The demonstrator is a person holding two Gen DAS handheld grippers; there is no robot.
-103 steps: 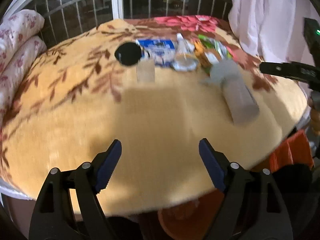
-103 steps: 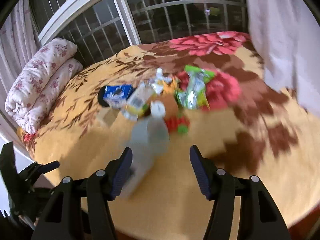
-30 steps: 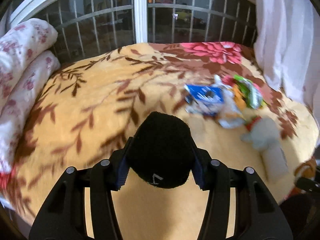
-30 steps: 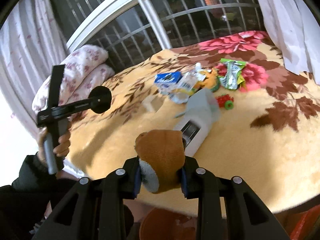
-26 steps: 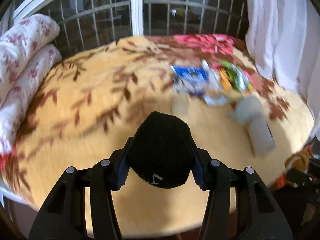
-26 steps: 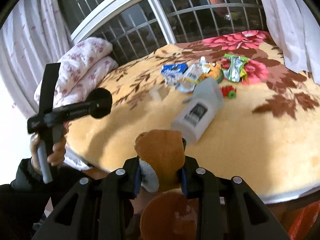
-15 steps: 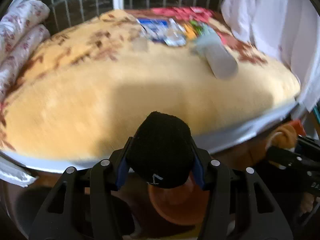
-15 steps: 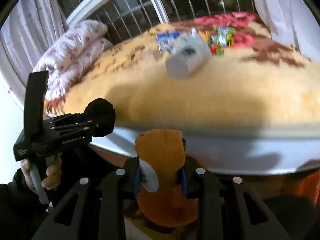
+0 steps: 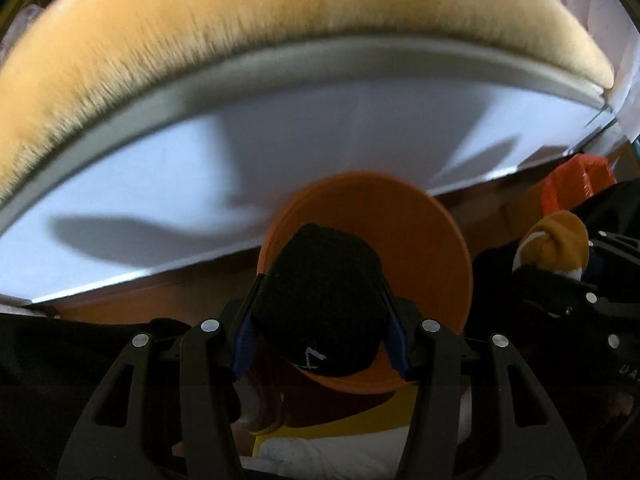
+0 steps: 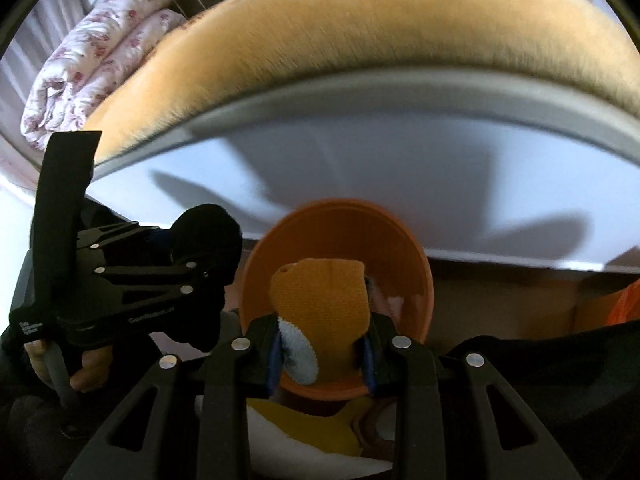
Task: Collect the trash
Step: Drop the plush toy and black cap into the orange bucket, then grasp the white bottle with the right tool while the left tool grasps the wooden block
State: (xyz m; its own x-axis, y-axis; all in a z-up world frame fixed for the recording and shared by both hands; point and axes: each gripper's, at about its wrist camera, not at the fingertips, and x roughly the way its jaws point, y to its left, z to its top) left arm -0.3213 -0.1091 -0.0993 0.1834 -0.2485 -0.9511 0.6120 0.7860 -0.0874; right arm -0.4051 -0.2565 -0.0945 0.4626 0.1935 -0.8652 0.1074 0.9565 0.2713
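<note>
My left gripper (image 9: pixel 320 336) is shut on a rolled black sock (image 9: pixel 320 300) and hangs above an orange bin (image 9: pixel 424 240) on the floor by the bed. My right gripper (image 10: pixel 322 350) is shut on a rolled mustard-brown sock with a white toe (image 10: pixel 320 300), over the same orange bin (image 10: pixel 404 252). In the right wrist view the left gripper (image 10: pixel 192 256) and its black sock (image 10: pixel 208 228) sit just left of the bin. The brown sock (image 9: pixel 556 240) shows at the right of the left wrist view.
The bed's white side panel (image 9: pixel 200 160) and yellow fleece blanket (image 9: pixel 160 40) rise just behind the bin. A folded floral quilt (image 10: pixel 92 52) lies at the bed's far left. An orange bag (image 9: pixel 576 180) sits at the right. A hand (image 10: pixel 92 368) grips the left handle.
Both grippers have dropped from above the bed to below its edge, tilting down over the orange bin. Each still holds its sock.
</note>
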